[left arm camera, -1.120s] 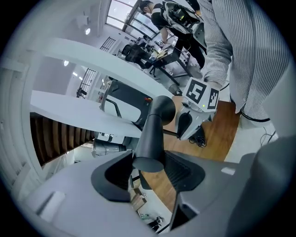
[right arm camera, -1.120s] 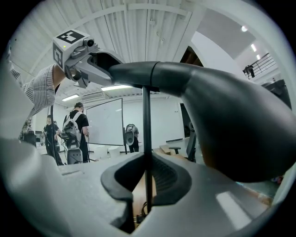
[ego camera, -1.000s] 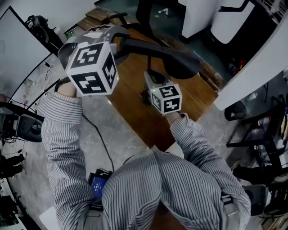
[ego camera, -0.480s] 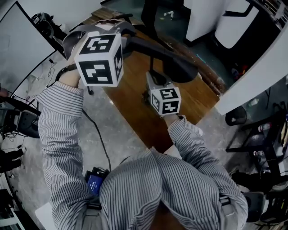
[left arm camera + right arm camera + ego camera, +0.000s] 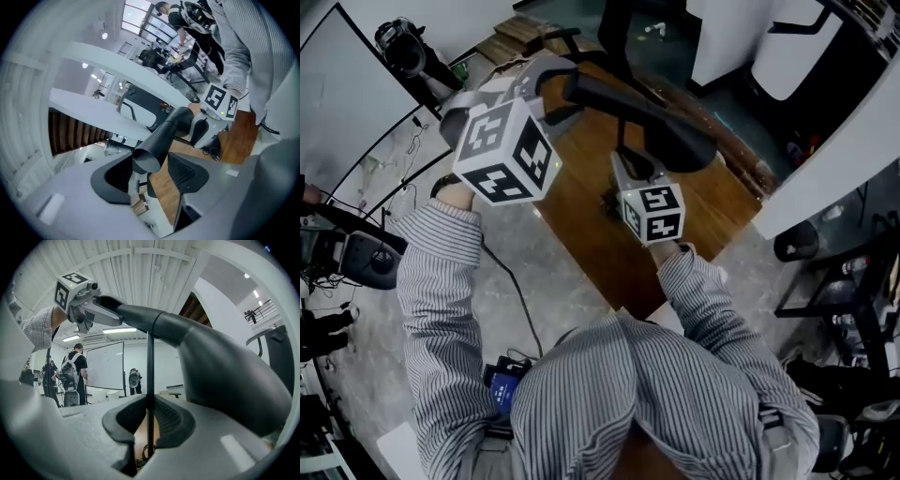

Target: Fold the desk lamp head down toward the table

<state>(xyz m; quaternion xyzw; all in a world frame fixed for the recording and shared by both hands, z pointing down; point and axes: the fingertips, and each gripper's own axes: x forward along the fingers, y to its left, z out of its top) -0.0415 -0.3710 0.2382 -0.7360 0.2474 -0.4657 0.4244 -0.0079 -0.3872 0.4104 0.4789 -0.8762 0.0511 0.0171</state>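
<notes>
Black lamp head (image 5: 649, 120), at twelve o'clock in the head view, hangs above the wooden bench (image 5: 581, 230). The left tongs (image 5: 151, 174) have just been opening wide, its narrow end loose between them; the right tongs (image 5: 149, 420) clamp the pole (image 5: 150, 357). Ungripped, the head may slip aside when pushed.
</notes>
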